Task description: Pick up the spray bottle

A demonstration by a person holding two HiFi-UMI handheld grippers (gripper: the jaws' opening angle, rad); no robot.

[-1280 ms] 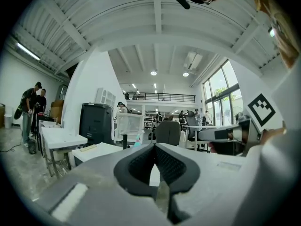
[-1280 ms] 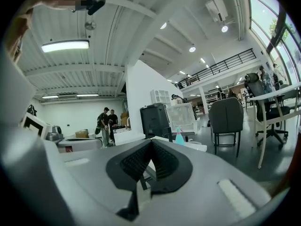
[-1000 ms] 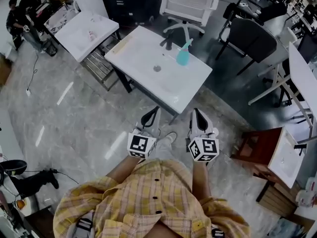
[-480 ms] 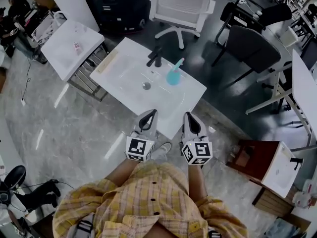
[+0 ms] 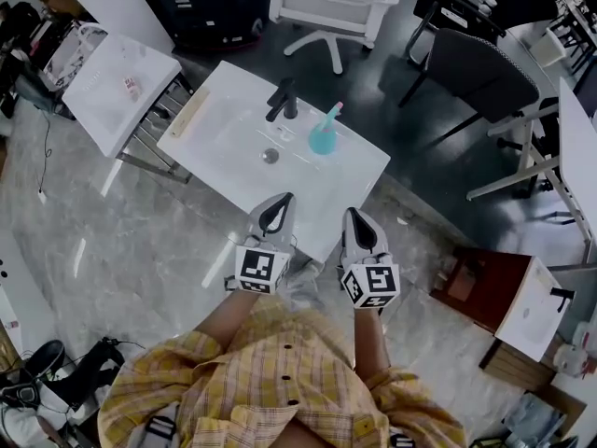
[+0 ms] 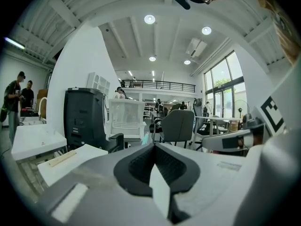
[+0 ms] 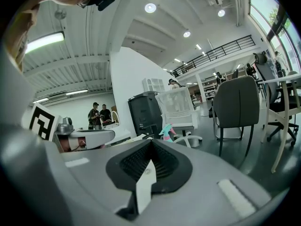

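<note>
Both grippers are empty, jaws together: left gripper (image 5: 284, 200) and right gripper (image 5: 353, 215) sit side by side over the near edge of the table (image 5: 224, 133), pointing across it.

The spray bottle (image 5: 323, 138) stands upright toward the table's far side, well apart from both tips. In the right gripper view it shows just above the closed jaws, slightly right of centre (image 7: 167, 130).

I'd call this the approach step; no grasp has started.

Next move, as I read it:
- Use the right gripper, since the bottle lines up better with it.
- Open the jaws before you get close.
- Reach across and straddle the bottle's body or neck, then close.
- Avoid the black item (image 5: 283, 101) just left of the bottle and behind it, and the small disc (image 5: 270, 156) nearer you.
- The bottle looks light and tall, so a nudge from one jaw could tip it.
</note>
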